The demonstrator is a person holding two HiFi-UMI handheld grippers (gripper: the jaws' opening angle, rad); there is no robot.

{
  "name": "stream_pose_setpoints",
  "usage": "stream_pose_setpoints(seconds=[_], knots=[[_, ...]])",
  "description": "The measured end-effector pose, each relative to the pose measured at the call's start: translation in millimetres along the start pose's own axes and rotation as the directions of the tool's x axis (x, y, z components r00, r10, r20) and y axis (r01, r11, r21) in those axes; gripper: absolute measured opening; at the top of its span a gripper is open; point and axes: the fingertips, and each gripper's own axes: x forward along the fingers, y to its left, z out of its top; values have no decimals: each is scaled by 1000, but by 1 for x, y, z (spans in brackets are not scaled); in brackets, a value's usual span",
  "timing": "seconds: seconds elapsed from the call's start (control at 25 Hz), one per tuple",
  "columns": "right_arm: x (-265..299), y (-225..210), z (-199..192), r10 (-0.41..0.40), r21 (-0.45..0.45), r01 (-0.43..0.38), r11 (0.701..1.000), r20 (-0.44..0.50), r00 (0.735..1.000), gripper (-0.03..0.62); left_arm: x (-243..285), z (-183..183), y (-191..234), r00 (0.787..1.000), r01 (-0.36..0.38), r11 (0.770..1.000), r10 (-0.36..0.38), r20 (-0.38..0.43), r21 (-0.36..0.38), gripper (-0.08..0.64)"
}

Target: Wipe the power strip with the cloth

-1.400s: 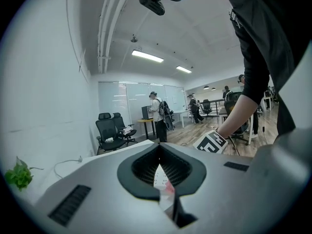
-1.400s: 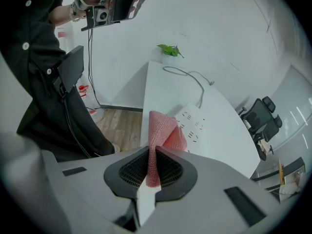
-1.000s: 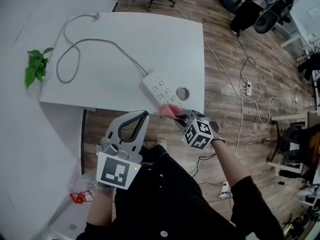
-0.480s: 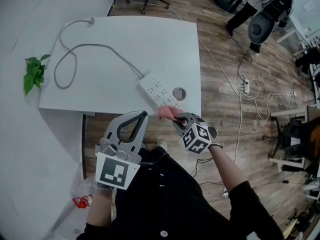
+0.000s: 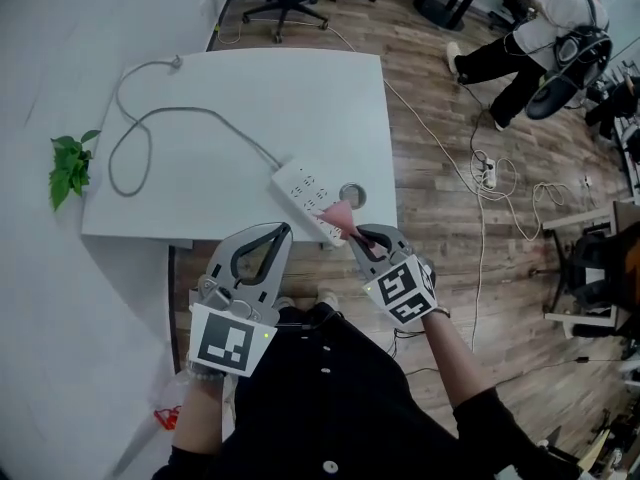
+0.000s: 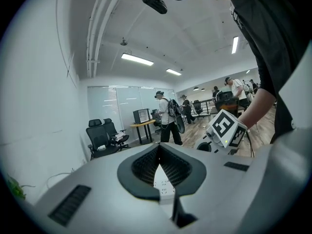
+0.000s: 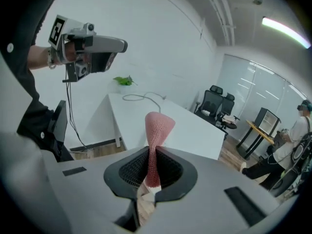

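The power strip lies slantwise on the white table, close to the near right corner and just beside a round cable hole in the tabletop. Its grey cable runs off toward the far left and curls into a loop there.

The pink cloth is pinched in my right gripper. In the right gripper view the jaws are pressed onto a narrow fold of it, and the free end flares out past the tips like a small cone. From the head view that free end sits over the near end of the strip. I cannot tell whether it is actually touching the plastic or hanging just above it.

My left gripper has its jaws pressed together on nothing. It hangs off the table's near edge, near the strip but not on it. A bit of the strip shows through the gap behind its tips in its own view.

I judge this to be the very start of the wipe: cloth brought to the strip, no stroke clearly made yet. Next I would lower the right gripper until the cloth flattens on the top face, then draw it along the strip's length toward the cable end. The strip looks light and may skid, so pressing the left gripper on one end could steady it.

A small green plant is at the far left, well apart, and a person stands across the room.
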Motion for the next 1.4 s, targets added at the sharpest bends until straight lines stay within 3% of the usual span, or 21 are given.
stream_pose_setpoints(seconds=[0.28,0.64,1.2,1.4], knots=[[-30,-6,29,-60,73,52,996,114,992,51,9,8,-4,999,38,999,-38,15,32,14],[-65,-12,59,-157,92,141,986,200,967,51,15,8,-3,998,62,998,-63,25,27,14],[-81,-17,71,-227,134,200,971,235,945,51,20,13,-2,996,74,997,-75,43,33,14],[-80,-16,75,-225,132,199,971,222,949,51,20,12,0,996,70,997,-72,44,31,14]])
